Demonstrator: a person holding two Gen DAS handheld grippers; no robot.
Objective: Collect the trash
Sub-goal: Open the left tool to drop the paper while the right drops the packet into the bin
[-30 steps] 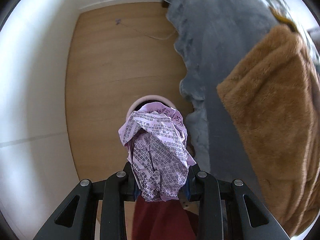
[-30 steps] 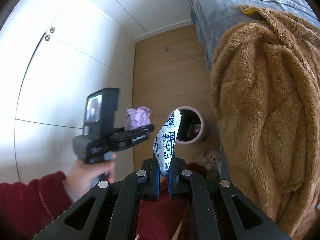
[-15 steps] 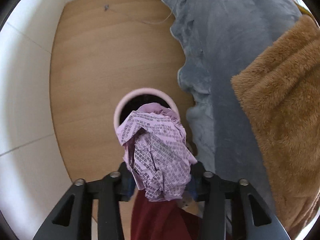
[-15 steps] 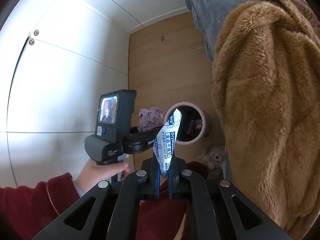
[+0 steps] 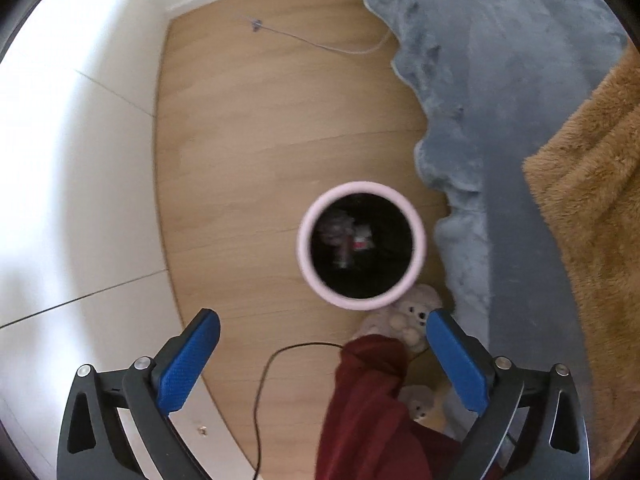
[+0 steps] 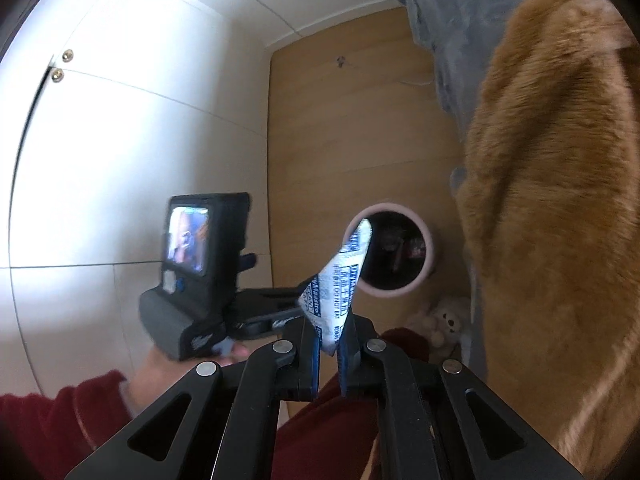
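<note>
A pink-rimmed round bin (image 5: 316, 268) with a dark inside stands on the wooden floor, also in the right wrist view (image 6: 428, 240). My left gripper (image 5: 322, 326) is open and empty, above and just short of the bin. A blurred crumpled purple paper (image 5: 336, 232) lies inside the bin with other scraps. My right gripper (image 6: 331, 330) is shut on a white sachet with blue print (image 6: 340, 284), held upright in the air short of the bin.
White cabinet doors (image 5: 72, 168) run along the left. A grey-blue bedcover (image 5: 480, 80) and a brown fleece blanket (image 6: 552, 208) hang on the right. A plush slipper (image 5: 408, 320) lies by the bin. A thin cable (image 5: 320, 44) crosses the floor.
My left gripper moved over the bin, opened and let go of the crumpled purple paper, which now lies in the bin. My right gripper still holds the sachet and has come closer.
</note>
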